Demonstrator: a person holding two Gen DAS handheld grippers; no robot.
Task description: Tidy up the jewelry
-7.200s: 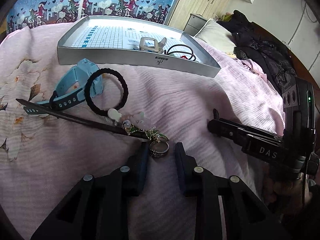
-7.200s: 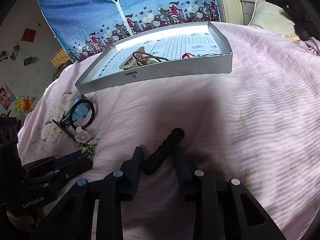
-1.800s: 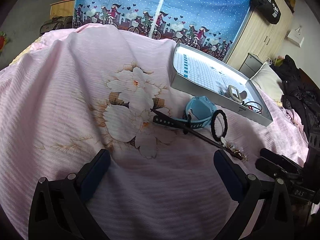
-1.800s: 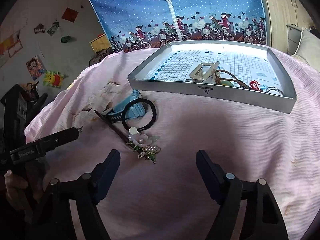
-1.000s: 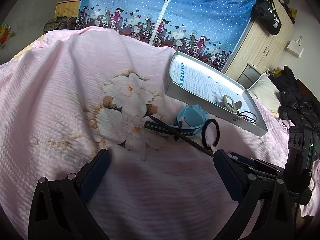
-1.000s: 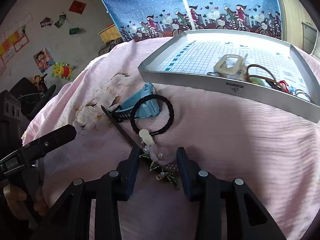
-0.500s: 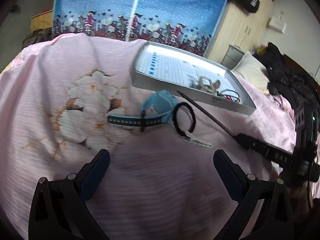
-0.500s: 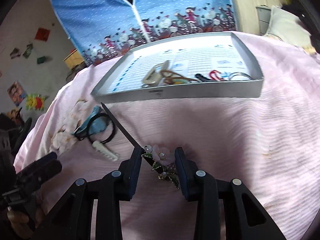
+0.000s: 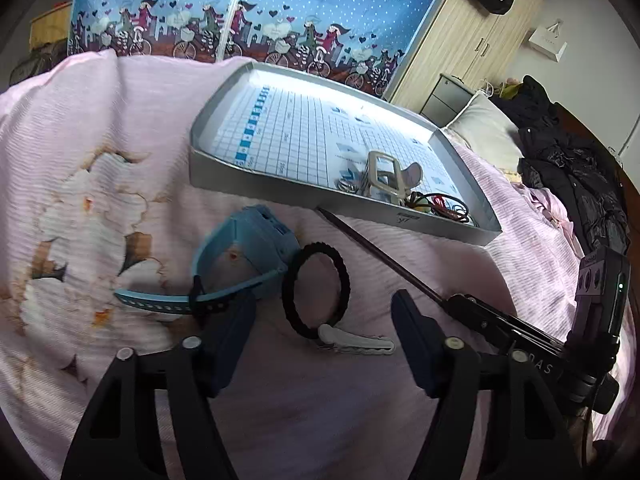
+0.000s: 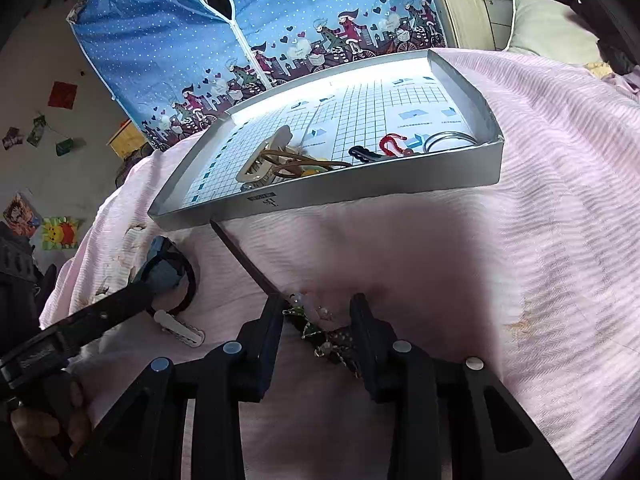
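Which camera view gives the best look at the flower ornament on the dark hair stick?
The right wrist view: the flower ornament sits close up between the right hand-held gripper fingers. In the left wrist view only the hair stick shaft shows, running into that hand-held gripper; the ornament is hidden.

hairpin ornament point(image 10: 320, 330) half hidden between tongs

Ribbed pink cloth bedspread point(image 9: 120, 128); matt grey cardboard tray point(image 9: 256, 184).
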